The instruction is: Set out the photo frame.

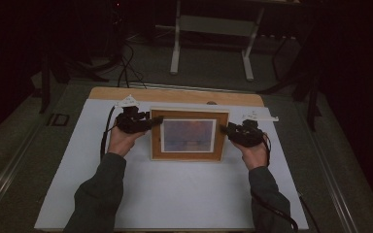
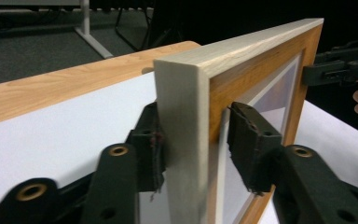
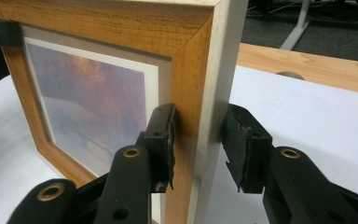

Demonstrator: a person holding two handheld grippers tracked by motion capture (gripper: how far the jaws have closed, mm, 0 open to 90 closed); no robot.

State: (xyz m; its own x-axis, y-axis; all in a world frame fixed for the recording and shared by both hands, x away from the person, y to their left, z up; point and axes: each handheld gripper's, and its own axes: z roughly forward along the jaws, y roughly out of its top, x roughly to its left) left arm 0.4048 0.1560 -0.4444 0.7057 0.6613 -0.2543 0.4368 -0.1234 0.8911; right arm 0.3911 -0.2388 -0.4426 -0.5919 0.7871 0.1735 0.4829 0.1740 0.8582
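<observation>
Picture frame point(image 1: 188, 135): wooden, pale outer edges, purple-orange print; standing upright on white table point(image 1: 175, 194).
Left gripper point(image 2: 193, 149): pinching frame's left side.
Right gripper point(image 3: 198, 144): pinching right side.
High view: showing both forearms.

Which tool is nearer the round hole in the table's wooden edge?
Right. The right tool clamps the picture frame's side short of the hole; the left tool clamps the opposite side, farther.

Dark grey sleeves point(image 1: 97, 194), black grippers point(image 1: 137, 120)
</observation>
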